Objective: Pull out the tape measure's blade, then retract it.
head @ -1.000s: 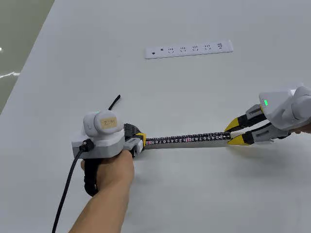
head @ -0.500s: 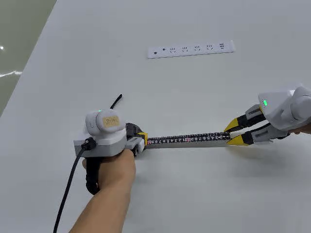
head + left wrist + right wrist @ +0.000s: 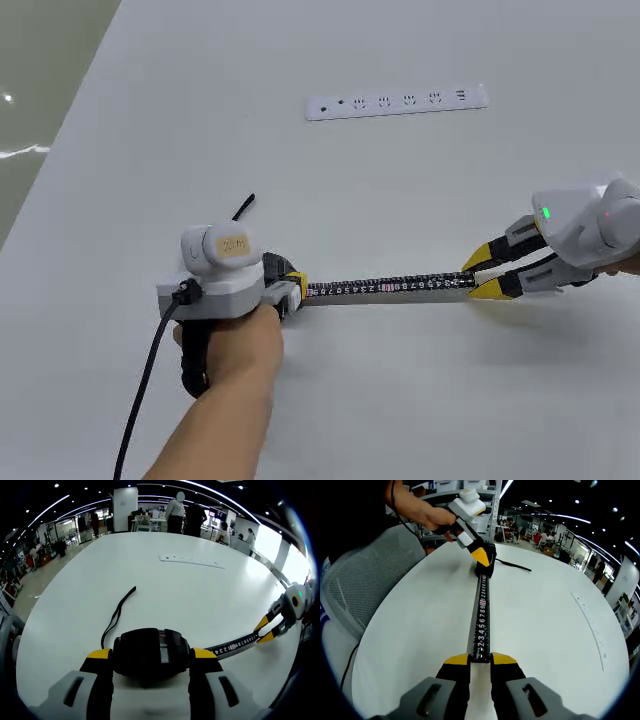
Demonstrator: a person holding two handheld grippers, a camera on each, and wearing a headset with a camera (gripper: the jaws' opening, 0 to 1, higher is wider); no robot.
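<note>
Left gripper [image 3: 151, 656] is clenched on the black tape measure case [image 3: 272, 270], one yellow jaw tip on each side of it, low over the tabletop [image 3: 400, 190] at the left of the head view. Right gripper [image 3: 482, 275] is clamped on the free end of the blade [image 3: 385, 286]. In the right gripper view the two tips pinch the blade end from both sides, with the low numbers nearest the jaws.

The blade runs straight between the two grippers, numbers up, flat and just above the tabletop or resting on it, can't tell which. The case's black wrist strap [image 3: 117, 612] trails loose behind it. A white power strip [image 3: 397, 101] sits well apart at the far side.

Judged step: blade is out a fair way, so the pull is about finished and retract comes next.

To do it well:
- hold the case fixed with the left gripper, no twist
- move the right gripper only along the blade's own line
- keep the blade level so it does not kink or fold
- on the way back, walk the clamped end toward the case slowly
- don't let go early, since the spring would probably whip the blade in
</note>
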